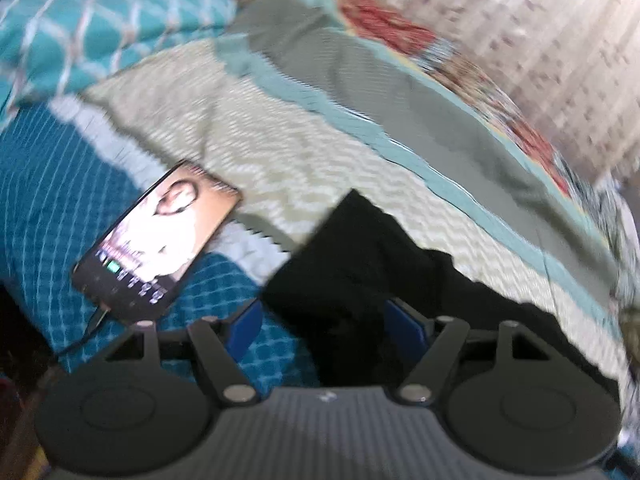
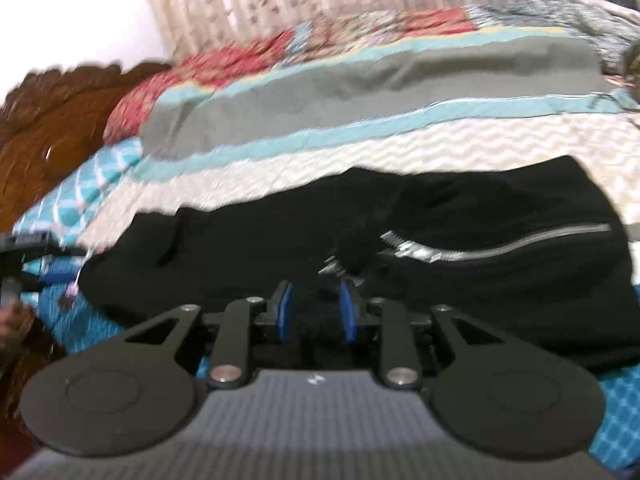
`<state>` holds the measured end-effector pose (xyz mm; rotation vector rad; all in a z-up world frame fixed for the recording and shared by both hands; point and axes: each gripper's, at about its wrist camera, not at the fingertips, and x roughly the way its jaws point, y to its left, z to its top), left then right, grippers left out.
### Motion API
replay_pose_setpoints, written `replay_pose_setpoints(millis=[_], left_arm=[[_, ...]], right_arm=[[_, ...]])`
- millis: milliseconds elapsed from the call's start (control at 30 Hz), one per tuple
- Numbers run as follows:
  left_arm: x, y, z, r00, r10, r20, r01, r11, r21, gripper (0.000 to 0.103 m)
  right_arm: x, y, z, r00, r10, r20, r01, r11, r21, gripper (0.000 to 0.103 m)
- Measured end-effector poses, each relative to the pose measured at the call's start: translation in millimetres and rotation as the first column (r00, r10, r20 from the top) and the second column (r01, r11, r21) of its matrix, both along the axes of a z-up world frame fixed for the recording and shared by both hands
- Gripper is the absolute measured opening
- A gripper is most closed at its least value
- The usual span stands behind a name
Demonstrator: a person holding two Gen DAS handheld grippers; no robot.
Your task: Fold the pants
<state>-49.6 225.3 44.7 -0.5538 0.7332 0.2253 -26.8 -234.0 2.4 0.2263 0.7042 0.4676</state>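
**Pants half-gripped, phone in the sweep path**

Risks, biggest first:

- Bed [image 1: 168, 248]: patchwork quilt, soft and uneven. Likely failure is a tool pinching quilt along with the trouser cloth, so the cover lifts with the fold.
- Black pants [image 2: 460, 216]: lying flat across the near side of the bed, long axis left to right in the right wrist view, silver zipper [image 2: 520, 240] facing up. Right tool [image 2: 315, 308] has its blue pads pulled in narrow with black cloth bunched between them at the near edge; reads as clenched on the pants, though blur hides exact pad contact. If it only has one layer, the fold comes out skewed.
- Left tool [image 1: 326, 320]: released, pads spread wide. Dark cloth sits in the gap and against the right pad, the left pad is over bare quilt, nothing pinched. A one-sided lift by the right tool would drag the pants instead of folding them.
- Phone [image 1: 160, 236]: screen lit, cable plugged in at its lower end, lying on the bed just left of the pants' end (closest thing to the left tool). A swing of cloth or tool could knock it or snag the cable.

Count: one bed, one pair of pants, two tools, one teal pillow [image 1: 92, 32], one phone, one zipper showing.
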Motion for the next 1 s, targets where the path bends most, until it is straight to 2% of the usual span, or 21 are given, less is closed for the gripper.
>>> replay_pose_setpoints(millis=[167, 500, 833, 1000], left_arm=[[-2.3, 10.1, -15.8, 1.000, -0.001, 0.005, 0.001, 0.997, -0.074, 0.074], [9.8, 7.2, -33.8, 0.999, -0.026, 0.021, 0.030, 0.986, -0.162, 0.083], [10.4, 4.0, -41.4, 0.999, -0.036, 0.017, 0.038, 0.986, -0.162, 0.085], [11.5, -0.8, -42.7, 0.999, -0.043, 0.006, 0.044, 0.990, -0.131, 0.085]], right_arm=[[-3.4, 23.1, -4.1, 0.997, 0.076, -0.020, -0.077, 0.995, -0.055, 0.030], [-0.1, 20.8, -5.9, 0.998, 0.047, -0.040, -0.049, 0.996, -0.076, 0.030], [3.0, 25.2, -8.4, 0.998, 0.044, -0.044, -0.048, 0.995, -0.090, 0.030], [2.9, 25.7, -7.3, 0.999, 0.031, -0.035, -0.033, 0.996, -0.085, 0.030]])
